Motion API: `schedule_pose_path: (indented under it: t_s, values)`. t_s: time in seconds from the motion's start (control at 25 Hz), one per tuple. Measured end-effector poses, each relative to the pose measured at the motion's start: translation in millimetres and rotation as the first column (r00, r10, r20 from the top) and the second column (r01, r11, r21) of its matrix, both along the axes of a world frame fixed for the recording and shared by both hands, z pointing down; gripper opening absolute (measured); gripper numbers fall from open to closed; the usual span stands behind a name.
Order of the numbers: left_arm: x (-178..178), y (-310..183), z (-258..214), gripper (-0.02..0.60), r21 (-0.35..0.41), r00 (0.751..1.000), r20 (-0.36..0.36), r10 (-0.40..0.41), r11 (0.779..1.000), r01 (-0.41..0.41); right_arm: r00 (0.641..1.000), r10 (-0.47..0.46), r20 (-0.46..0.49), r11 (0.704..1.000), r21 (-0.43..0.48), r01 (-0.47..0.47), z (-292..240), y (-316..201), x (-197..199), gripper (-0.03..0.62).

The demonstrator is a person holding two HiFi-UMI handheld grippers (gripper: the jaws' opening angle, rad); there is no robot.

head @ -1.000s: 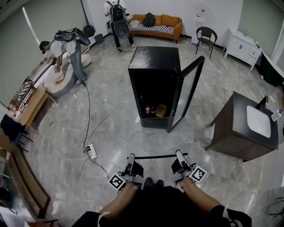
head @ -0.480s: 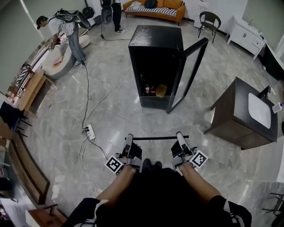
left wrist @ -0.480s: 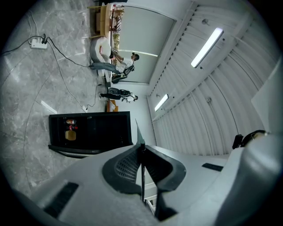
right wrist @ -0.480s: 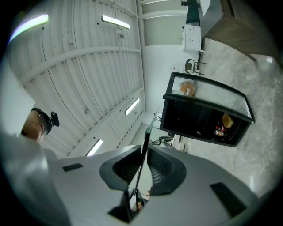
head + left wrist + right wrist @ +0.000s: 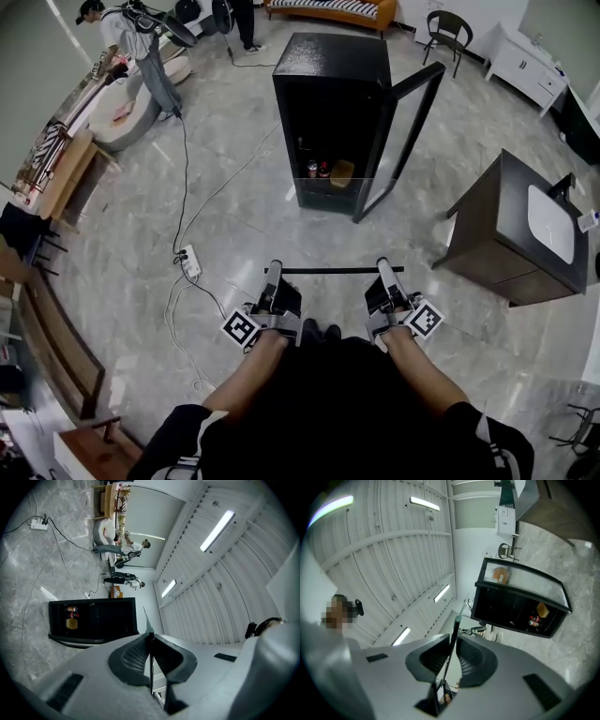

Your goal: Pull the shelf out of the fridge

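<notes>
The shelf (image 5: 328,270), a thin glass pane with a black front edge, hangs level over the floor, well in front of the black fridge (image 5: 333,66). The fridge's glass door (image 5: 405,131) stands open. My left gripper (image 5: 274,274) is shut on the shelf's left end and my right gripper (image 5: 384,268) on its right end. In the left gripper view the pane (image 5: 150,667) runs edge-on between the closed pads of the left gripper (image 5: 150,638). In the right gripper view the shelf (image 5: 452,634) likewise sits clamped in the right gripper (image 5: 451,648). Cans (image 5: 317,170) and a yellow pack (image 5: 342,172) stand at the fridge's bottom.
A white power strip (image 5: 190,262) with cables lies on the floor to the left. A dark cabinet with a sink (image 5: 506,253) stands at the right. A wooden bench (image 5: 66,183) lines the left wall. A person (image 5: 131,37) stands at the back left.
The head view has tilted down, so the fridge and the held shelf sit higher in the picture. Both grippers keep their hold on the shelf.
</notes>
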State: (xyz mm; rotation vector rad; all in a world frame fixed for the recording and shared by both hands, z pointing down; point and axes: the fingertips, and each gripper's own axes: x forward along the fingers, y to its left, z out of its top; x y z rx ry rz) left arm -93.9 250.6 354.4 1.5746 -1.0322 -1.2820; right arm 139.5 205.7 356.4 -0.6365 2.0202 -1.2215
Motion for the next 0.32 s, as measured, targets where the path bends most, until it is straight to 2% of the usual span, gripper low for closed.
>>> schedule_pose_path:
  t_s: [0.32]
  values:
    - [-7.4, -2.8, -1.7, 0.035, 0.011, 1.000, 0.003, -0.010, 1.000, 0.010, 1.000, -0.015, -0.002, 1.000, 0.012, 0.015, -3.1, -4.3, -8.4, 0.046]
